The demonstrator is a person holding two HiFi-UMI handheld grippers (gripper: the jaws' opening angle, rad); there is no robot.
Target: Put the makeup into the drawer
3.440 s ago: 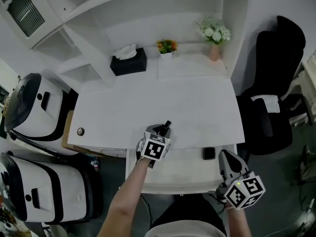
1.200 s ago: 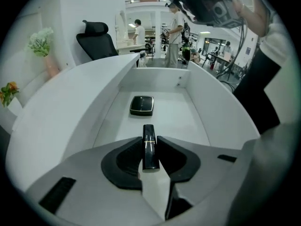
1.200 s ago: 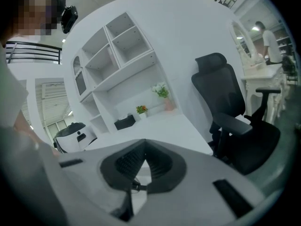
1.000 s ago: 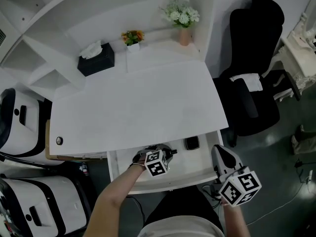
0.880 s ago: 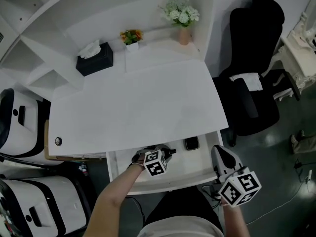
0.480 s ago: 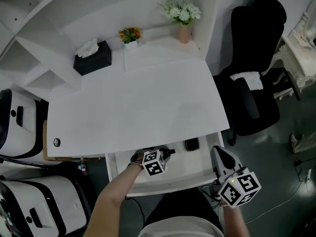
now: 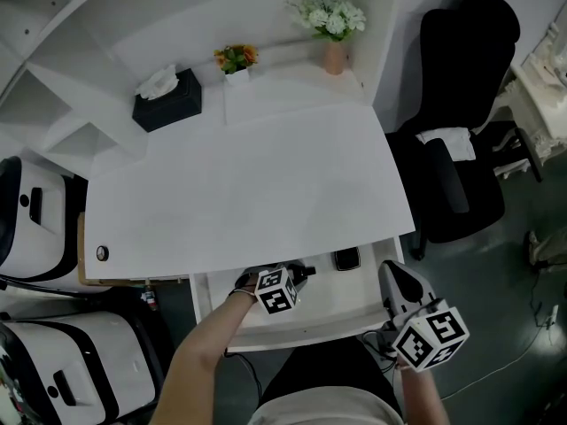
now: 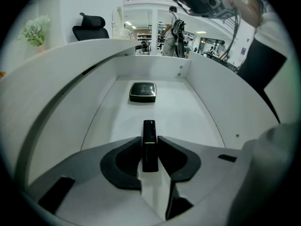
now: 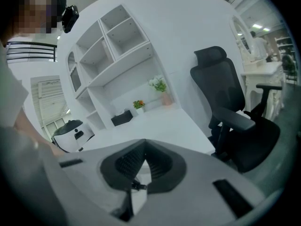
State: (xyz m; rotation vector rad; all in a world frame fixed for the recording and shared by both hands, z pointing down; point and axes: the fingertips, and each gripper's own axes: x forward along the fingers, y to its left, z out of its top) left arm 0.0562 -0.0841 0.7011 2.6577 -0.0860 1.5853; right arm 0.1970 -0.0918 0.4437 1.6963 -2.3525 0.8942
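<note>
At the far left, beside the desk, stand two white machines with black panels. A small round thing lies on the desk's left front corner. At the back left of the desktop sits a black tissue box, and just to its right a small pot of orange flowers.

Under the desk's front edge the drawer is pulled out. The left claw reaches down into its left half with a black lipstick between its jaws, the tube pointing away along them. The jaws have just been opening a little, yet in the left gripper view both tips look to be touching the tube's sides, so the lipstick is gripped, low over the drawer floor. I cannot tell whether its far end rests on the floor.

Further right in the drawer, near the back wall and apart from the lipstick, lies a dark square compact. A vase of white flowers stands at the desk's back right corner.

The right claw hangs just outside the drawer's right end, its jaws closed tip to tip with nothing between them. To the right of the desk stands a black office chair.
</note>
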